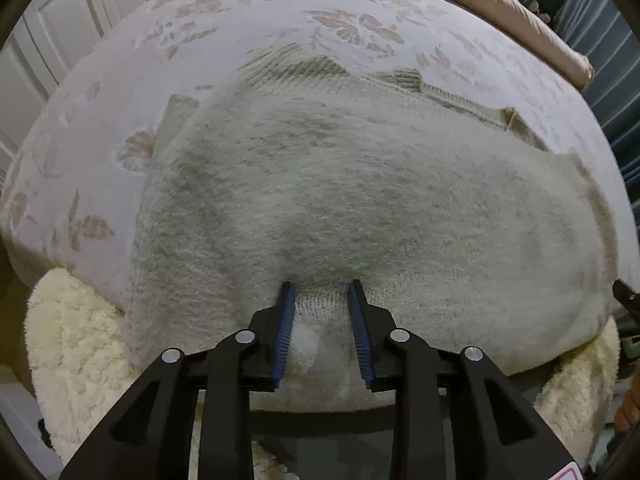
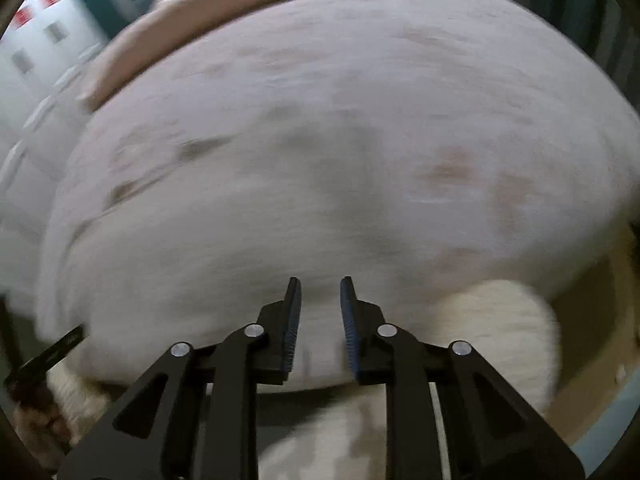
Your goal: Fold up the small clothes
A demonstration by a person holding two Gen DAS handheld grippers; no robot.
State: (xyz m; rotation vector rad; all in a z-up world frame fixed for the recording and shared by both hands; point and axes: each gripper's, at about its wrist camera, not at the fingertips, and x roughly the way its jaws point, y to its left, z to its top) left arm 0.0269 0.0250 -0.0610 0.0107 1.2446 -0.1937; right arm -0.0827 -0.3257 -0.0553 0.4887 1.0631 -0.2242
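A cream knitted sweater lies spread on a bed with a pale floral cover; its ribbed collar points to the far side. My left gripper is at the sweater's near edge, fingers partly closed with a bunch of knit fabric between the blue pads. In the right wrist view, which is motion-blurred, my right gripper is open and empty above the near edge of the bed cover. The sweater does not show clearly there.
A fluffy cream rug lies on the floor below the bed edge; it also shows in the right wrist view. A tan pillow lies at the bed's far side. White cabinet doors stand left.
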